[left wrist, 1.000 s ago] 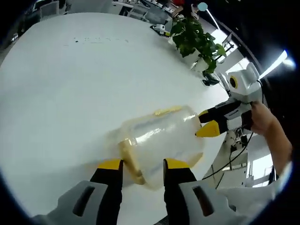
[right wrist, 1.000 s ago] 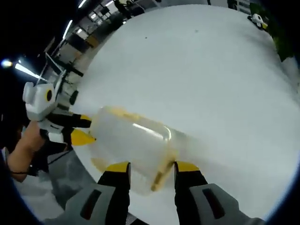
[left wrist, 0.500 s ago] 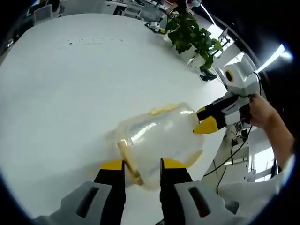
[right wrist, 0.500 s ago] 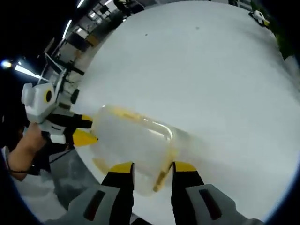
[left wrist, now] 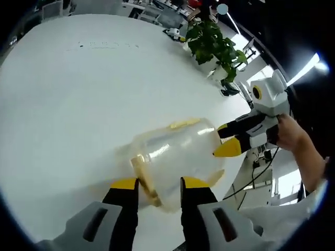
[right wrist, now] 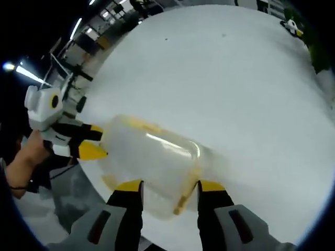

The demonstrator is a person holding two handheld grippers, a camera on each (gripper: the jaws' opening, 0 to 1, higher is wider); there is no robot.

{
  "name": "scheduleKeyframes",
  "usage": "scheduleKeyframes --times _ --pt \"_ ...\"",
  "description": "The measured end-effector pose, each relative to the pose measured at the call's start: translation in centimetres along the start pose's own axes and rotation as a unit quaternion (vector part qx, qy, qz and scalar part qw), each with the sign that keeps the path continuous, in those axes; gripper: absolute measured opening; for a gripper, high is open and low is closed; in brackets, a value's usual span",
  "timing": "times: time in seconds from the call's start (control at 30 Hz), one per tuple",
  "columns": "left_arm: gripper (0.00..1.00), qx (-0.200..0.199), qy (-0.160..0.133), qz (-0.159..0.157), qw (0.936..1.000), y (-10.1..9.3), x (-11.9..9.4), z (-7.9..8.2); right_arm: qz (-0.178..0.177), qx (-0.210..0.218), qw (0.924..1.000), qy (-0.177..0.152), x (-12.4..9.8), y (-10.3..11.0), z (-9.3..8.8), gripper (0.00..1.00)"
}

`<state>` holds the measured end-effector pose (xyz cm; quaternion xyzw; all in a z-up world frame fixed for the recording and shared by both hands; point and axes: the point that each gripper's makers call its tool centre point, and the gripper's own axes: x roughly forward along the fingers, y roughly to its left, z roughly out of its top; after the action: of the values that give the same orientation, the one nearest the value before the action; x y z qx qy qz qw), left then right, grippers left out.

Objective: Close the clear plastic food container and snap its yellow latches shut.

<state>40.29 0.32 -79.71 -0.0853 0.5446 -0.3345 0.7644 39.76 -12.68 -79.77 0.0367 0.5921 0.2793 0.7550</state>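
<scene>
The container [left wrist: 178,157] sits at the tabletop [left wrist: 68,94] edge, braced between 2 part-open hand-held grippers, left [left wrist: 156,184] and right [right wrist: 166,184], each straddling an end latch [left wrist: 144,180], apparently for pressing.

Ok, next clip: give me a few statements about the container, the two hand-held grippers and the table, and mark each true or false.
1. The clear container rests on a white table. True.
2. The container's latches are red. False: the latch at the left hand-held gripper's end is yellow.
3. The two hand-held grippers are at opposite ends of the container. True: the right hand-held gripper is at one end, the left at the other.
4. A leafy potted plant stands near the far table edge. True.
5. The container is stacked on a second box. False: it sits directly on the table.
</scene>
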Motion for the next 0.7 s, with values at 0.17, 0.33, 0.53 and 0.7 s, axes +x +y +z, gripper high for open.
scheduleKeyframes --times 0.17,0.33,0.53,0.7 --pt "0.31 0.018 0.009 -0.017 0.9997 0.0 -0.3 -0.2 0.002 -0.026 0.9996 0.008 -0.2 0.1 -0.4 0.40" --pt "0.31 0.052 0.015 -0.024 0.9982 -0.1 -0.6 -0.3 -0.003 -0.069 0.9975 0.017 -0.5 -0.1 -0.4 0.39" --pt "0.36 0.085 0.027 -0.018 0.9959 0.1 -1.1 -0.4 -0.010 -0.097 0.9950 0.023 -0.8 -0.3 -0.3 0.40" --pt "0.39 0.108 0.036 -0.016 0.9934 0.1 -1.3 -0.3 -0.014 -0.113 0.9933 0.022 -1.0 -0.4 -0.1 0.40"
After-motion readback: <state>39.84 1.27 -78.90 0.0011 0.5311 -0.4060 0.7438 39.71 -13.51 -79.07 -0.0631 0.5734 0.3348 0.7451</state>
